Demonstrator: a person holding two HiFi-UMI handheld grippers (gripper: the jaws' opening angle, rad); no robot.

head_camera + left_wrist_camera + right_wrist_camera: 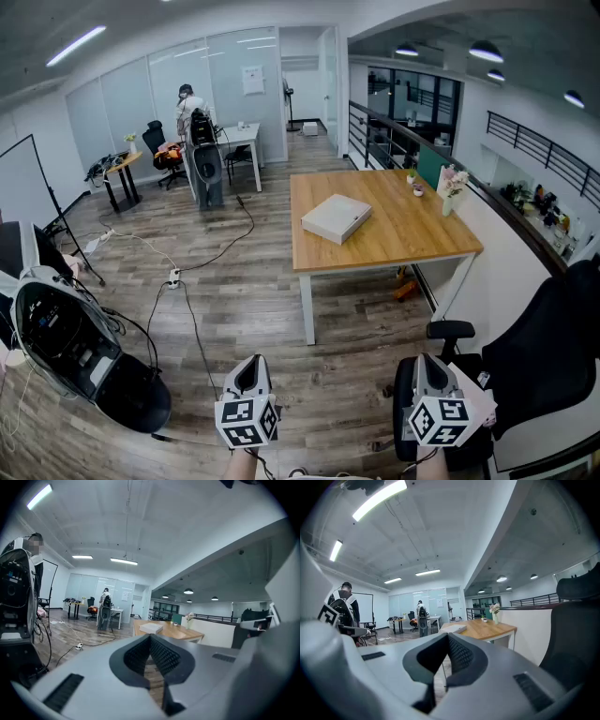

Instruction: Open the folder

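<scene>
While left gripper (250,362) and right gripper (429,360) clench empty, folder (336,217) lies apart — far ahead

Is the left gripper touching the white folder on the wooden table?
Apart. In the head view the left gripper hangs over the floor, and the folder lies on the table far ahead, with floor between them.

Open-plan office: frosted glass partition walls (131,98), white desk (242,134), black swivel chair (154,141), square wooden-topped table (412,234), long ceiling strip light (75,45).
</scene>
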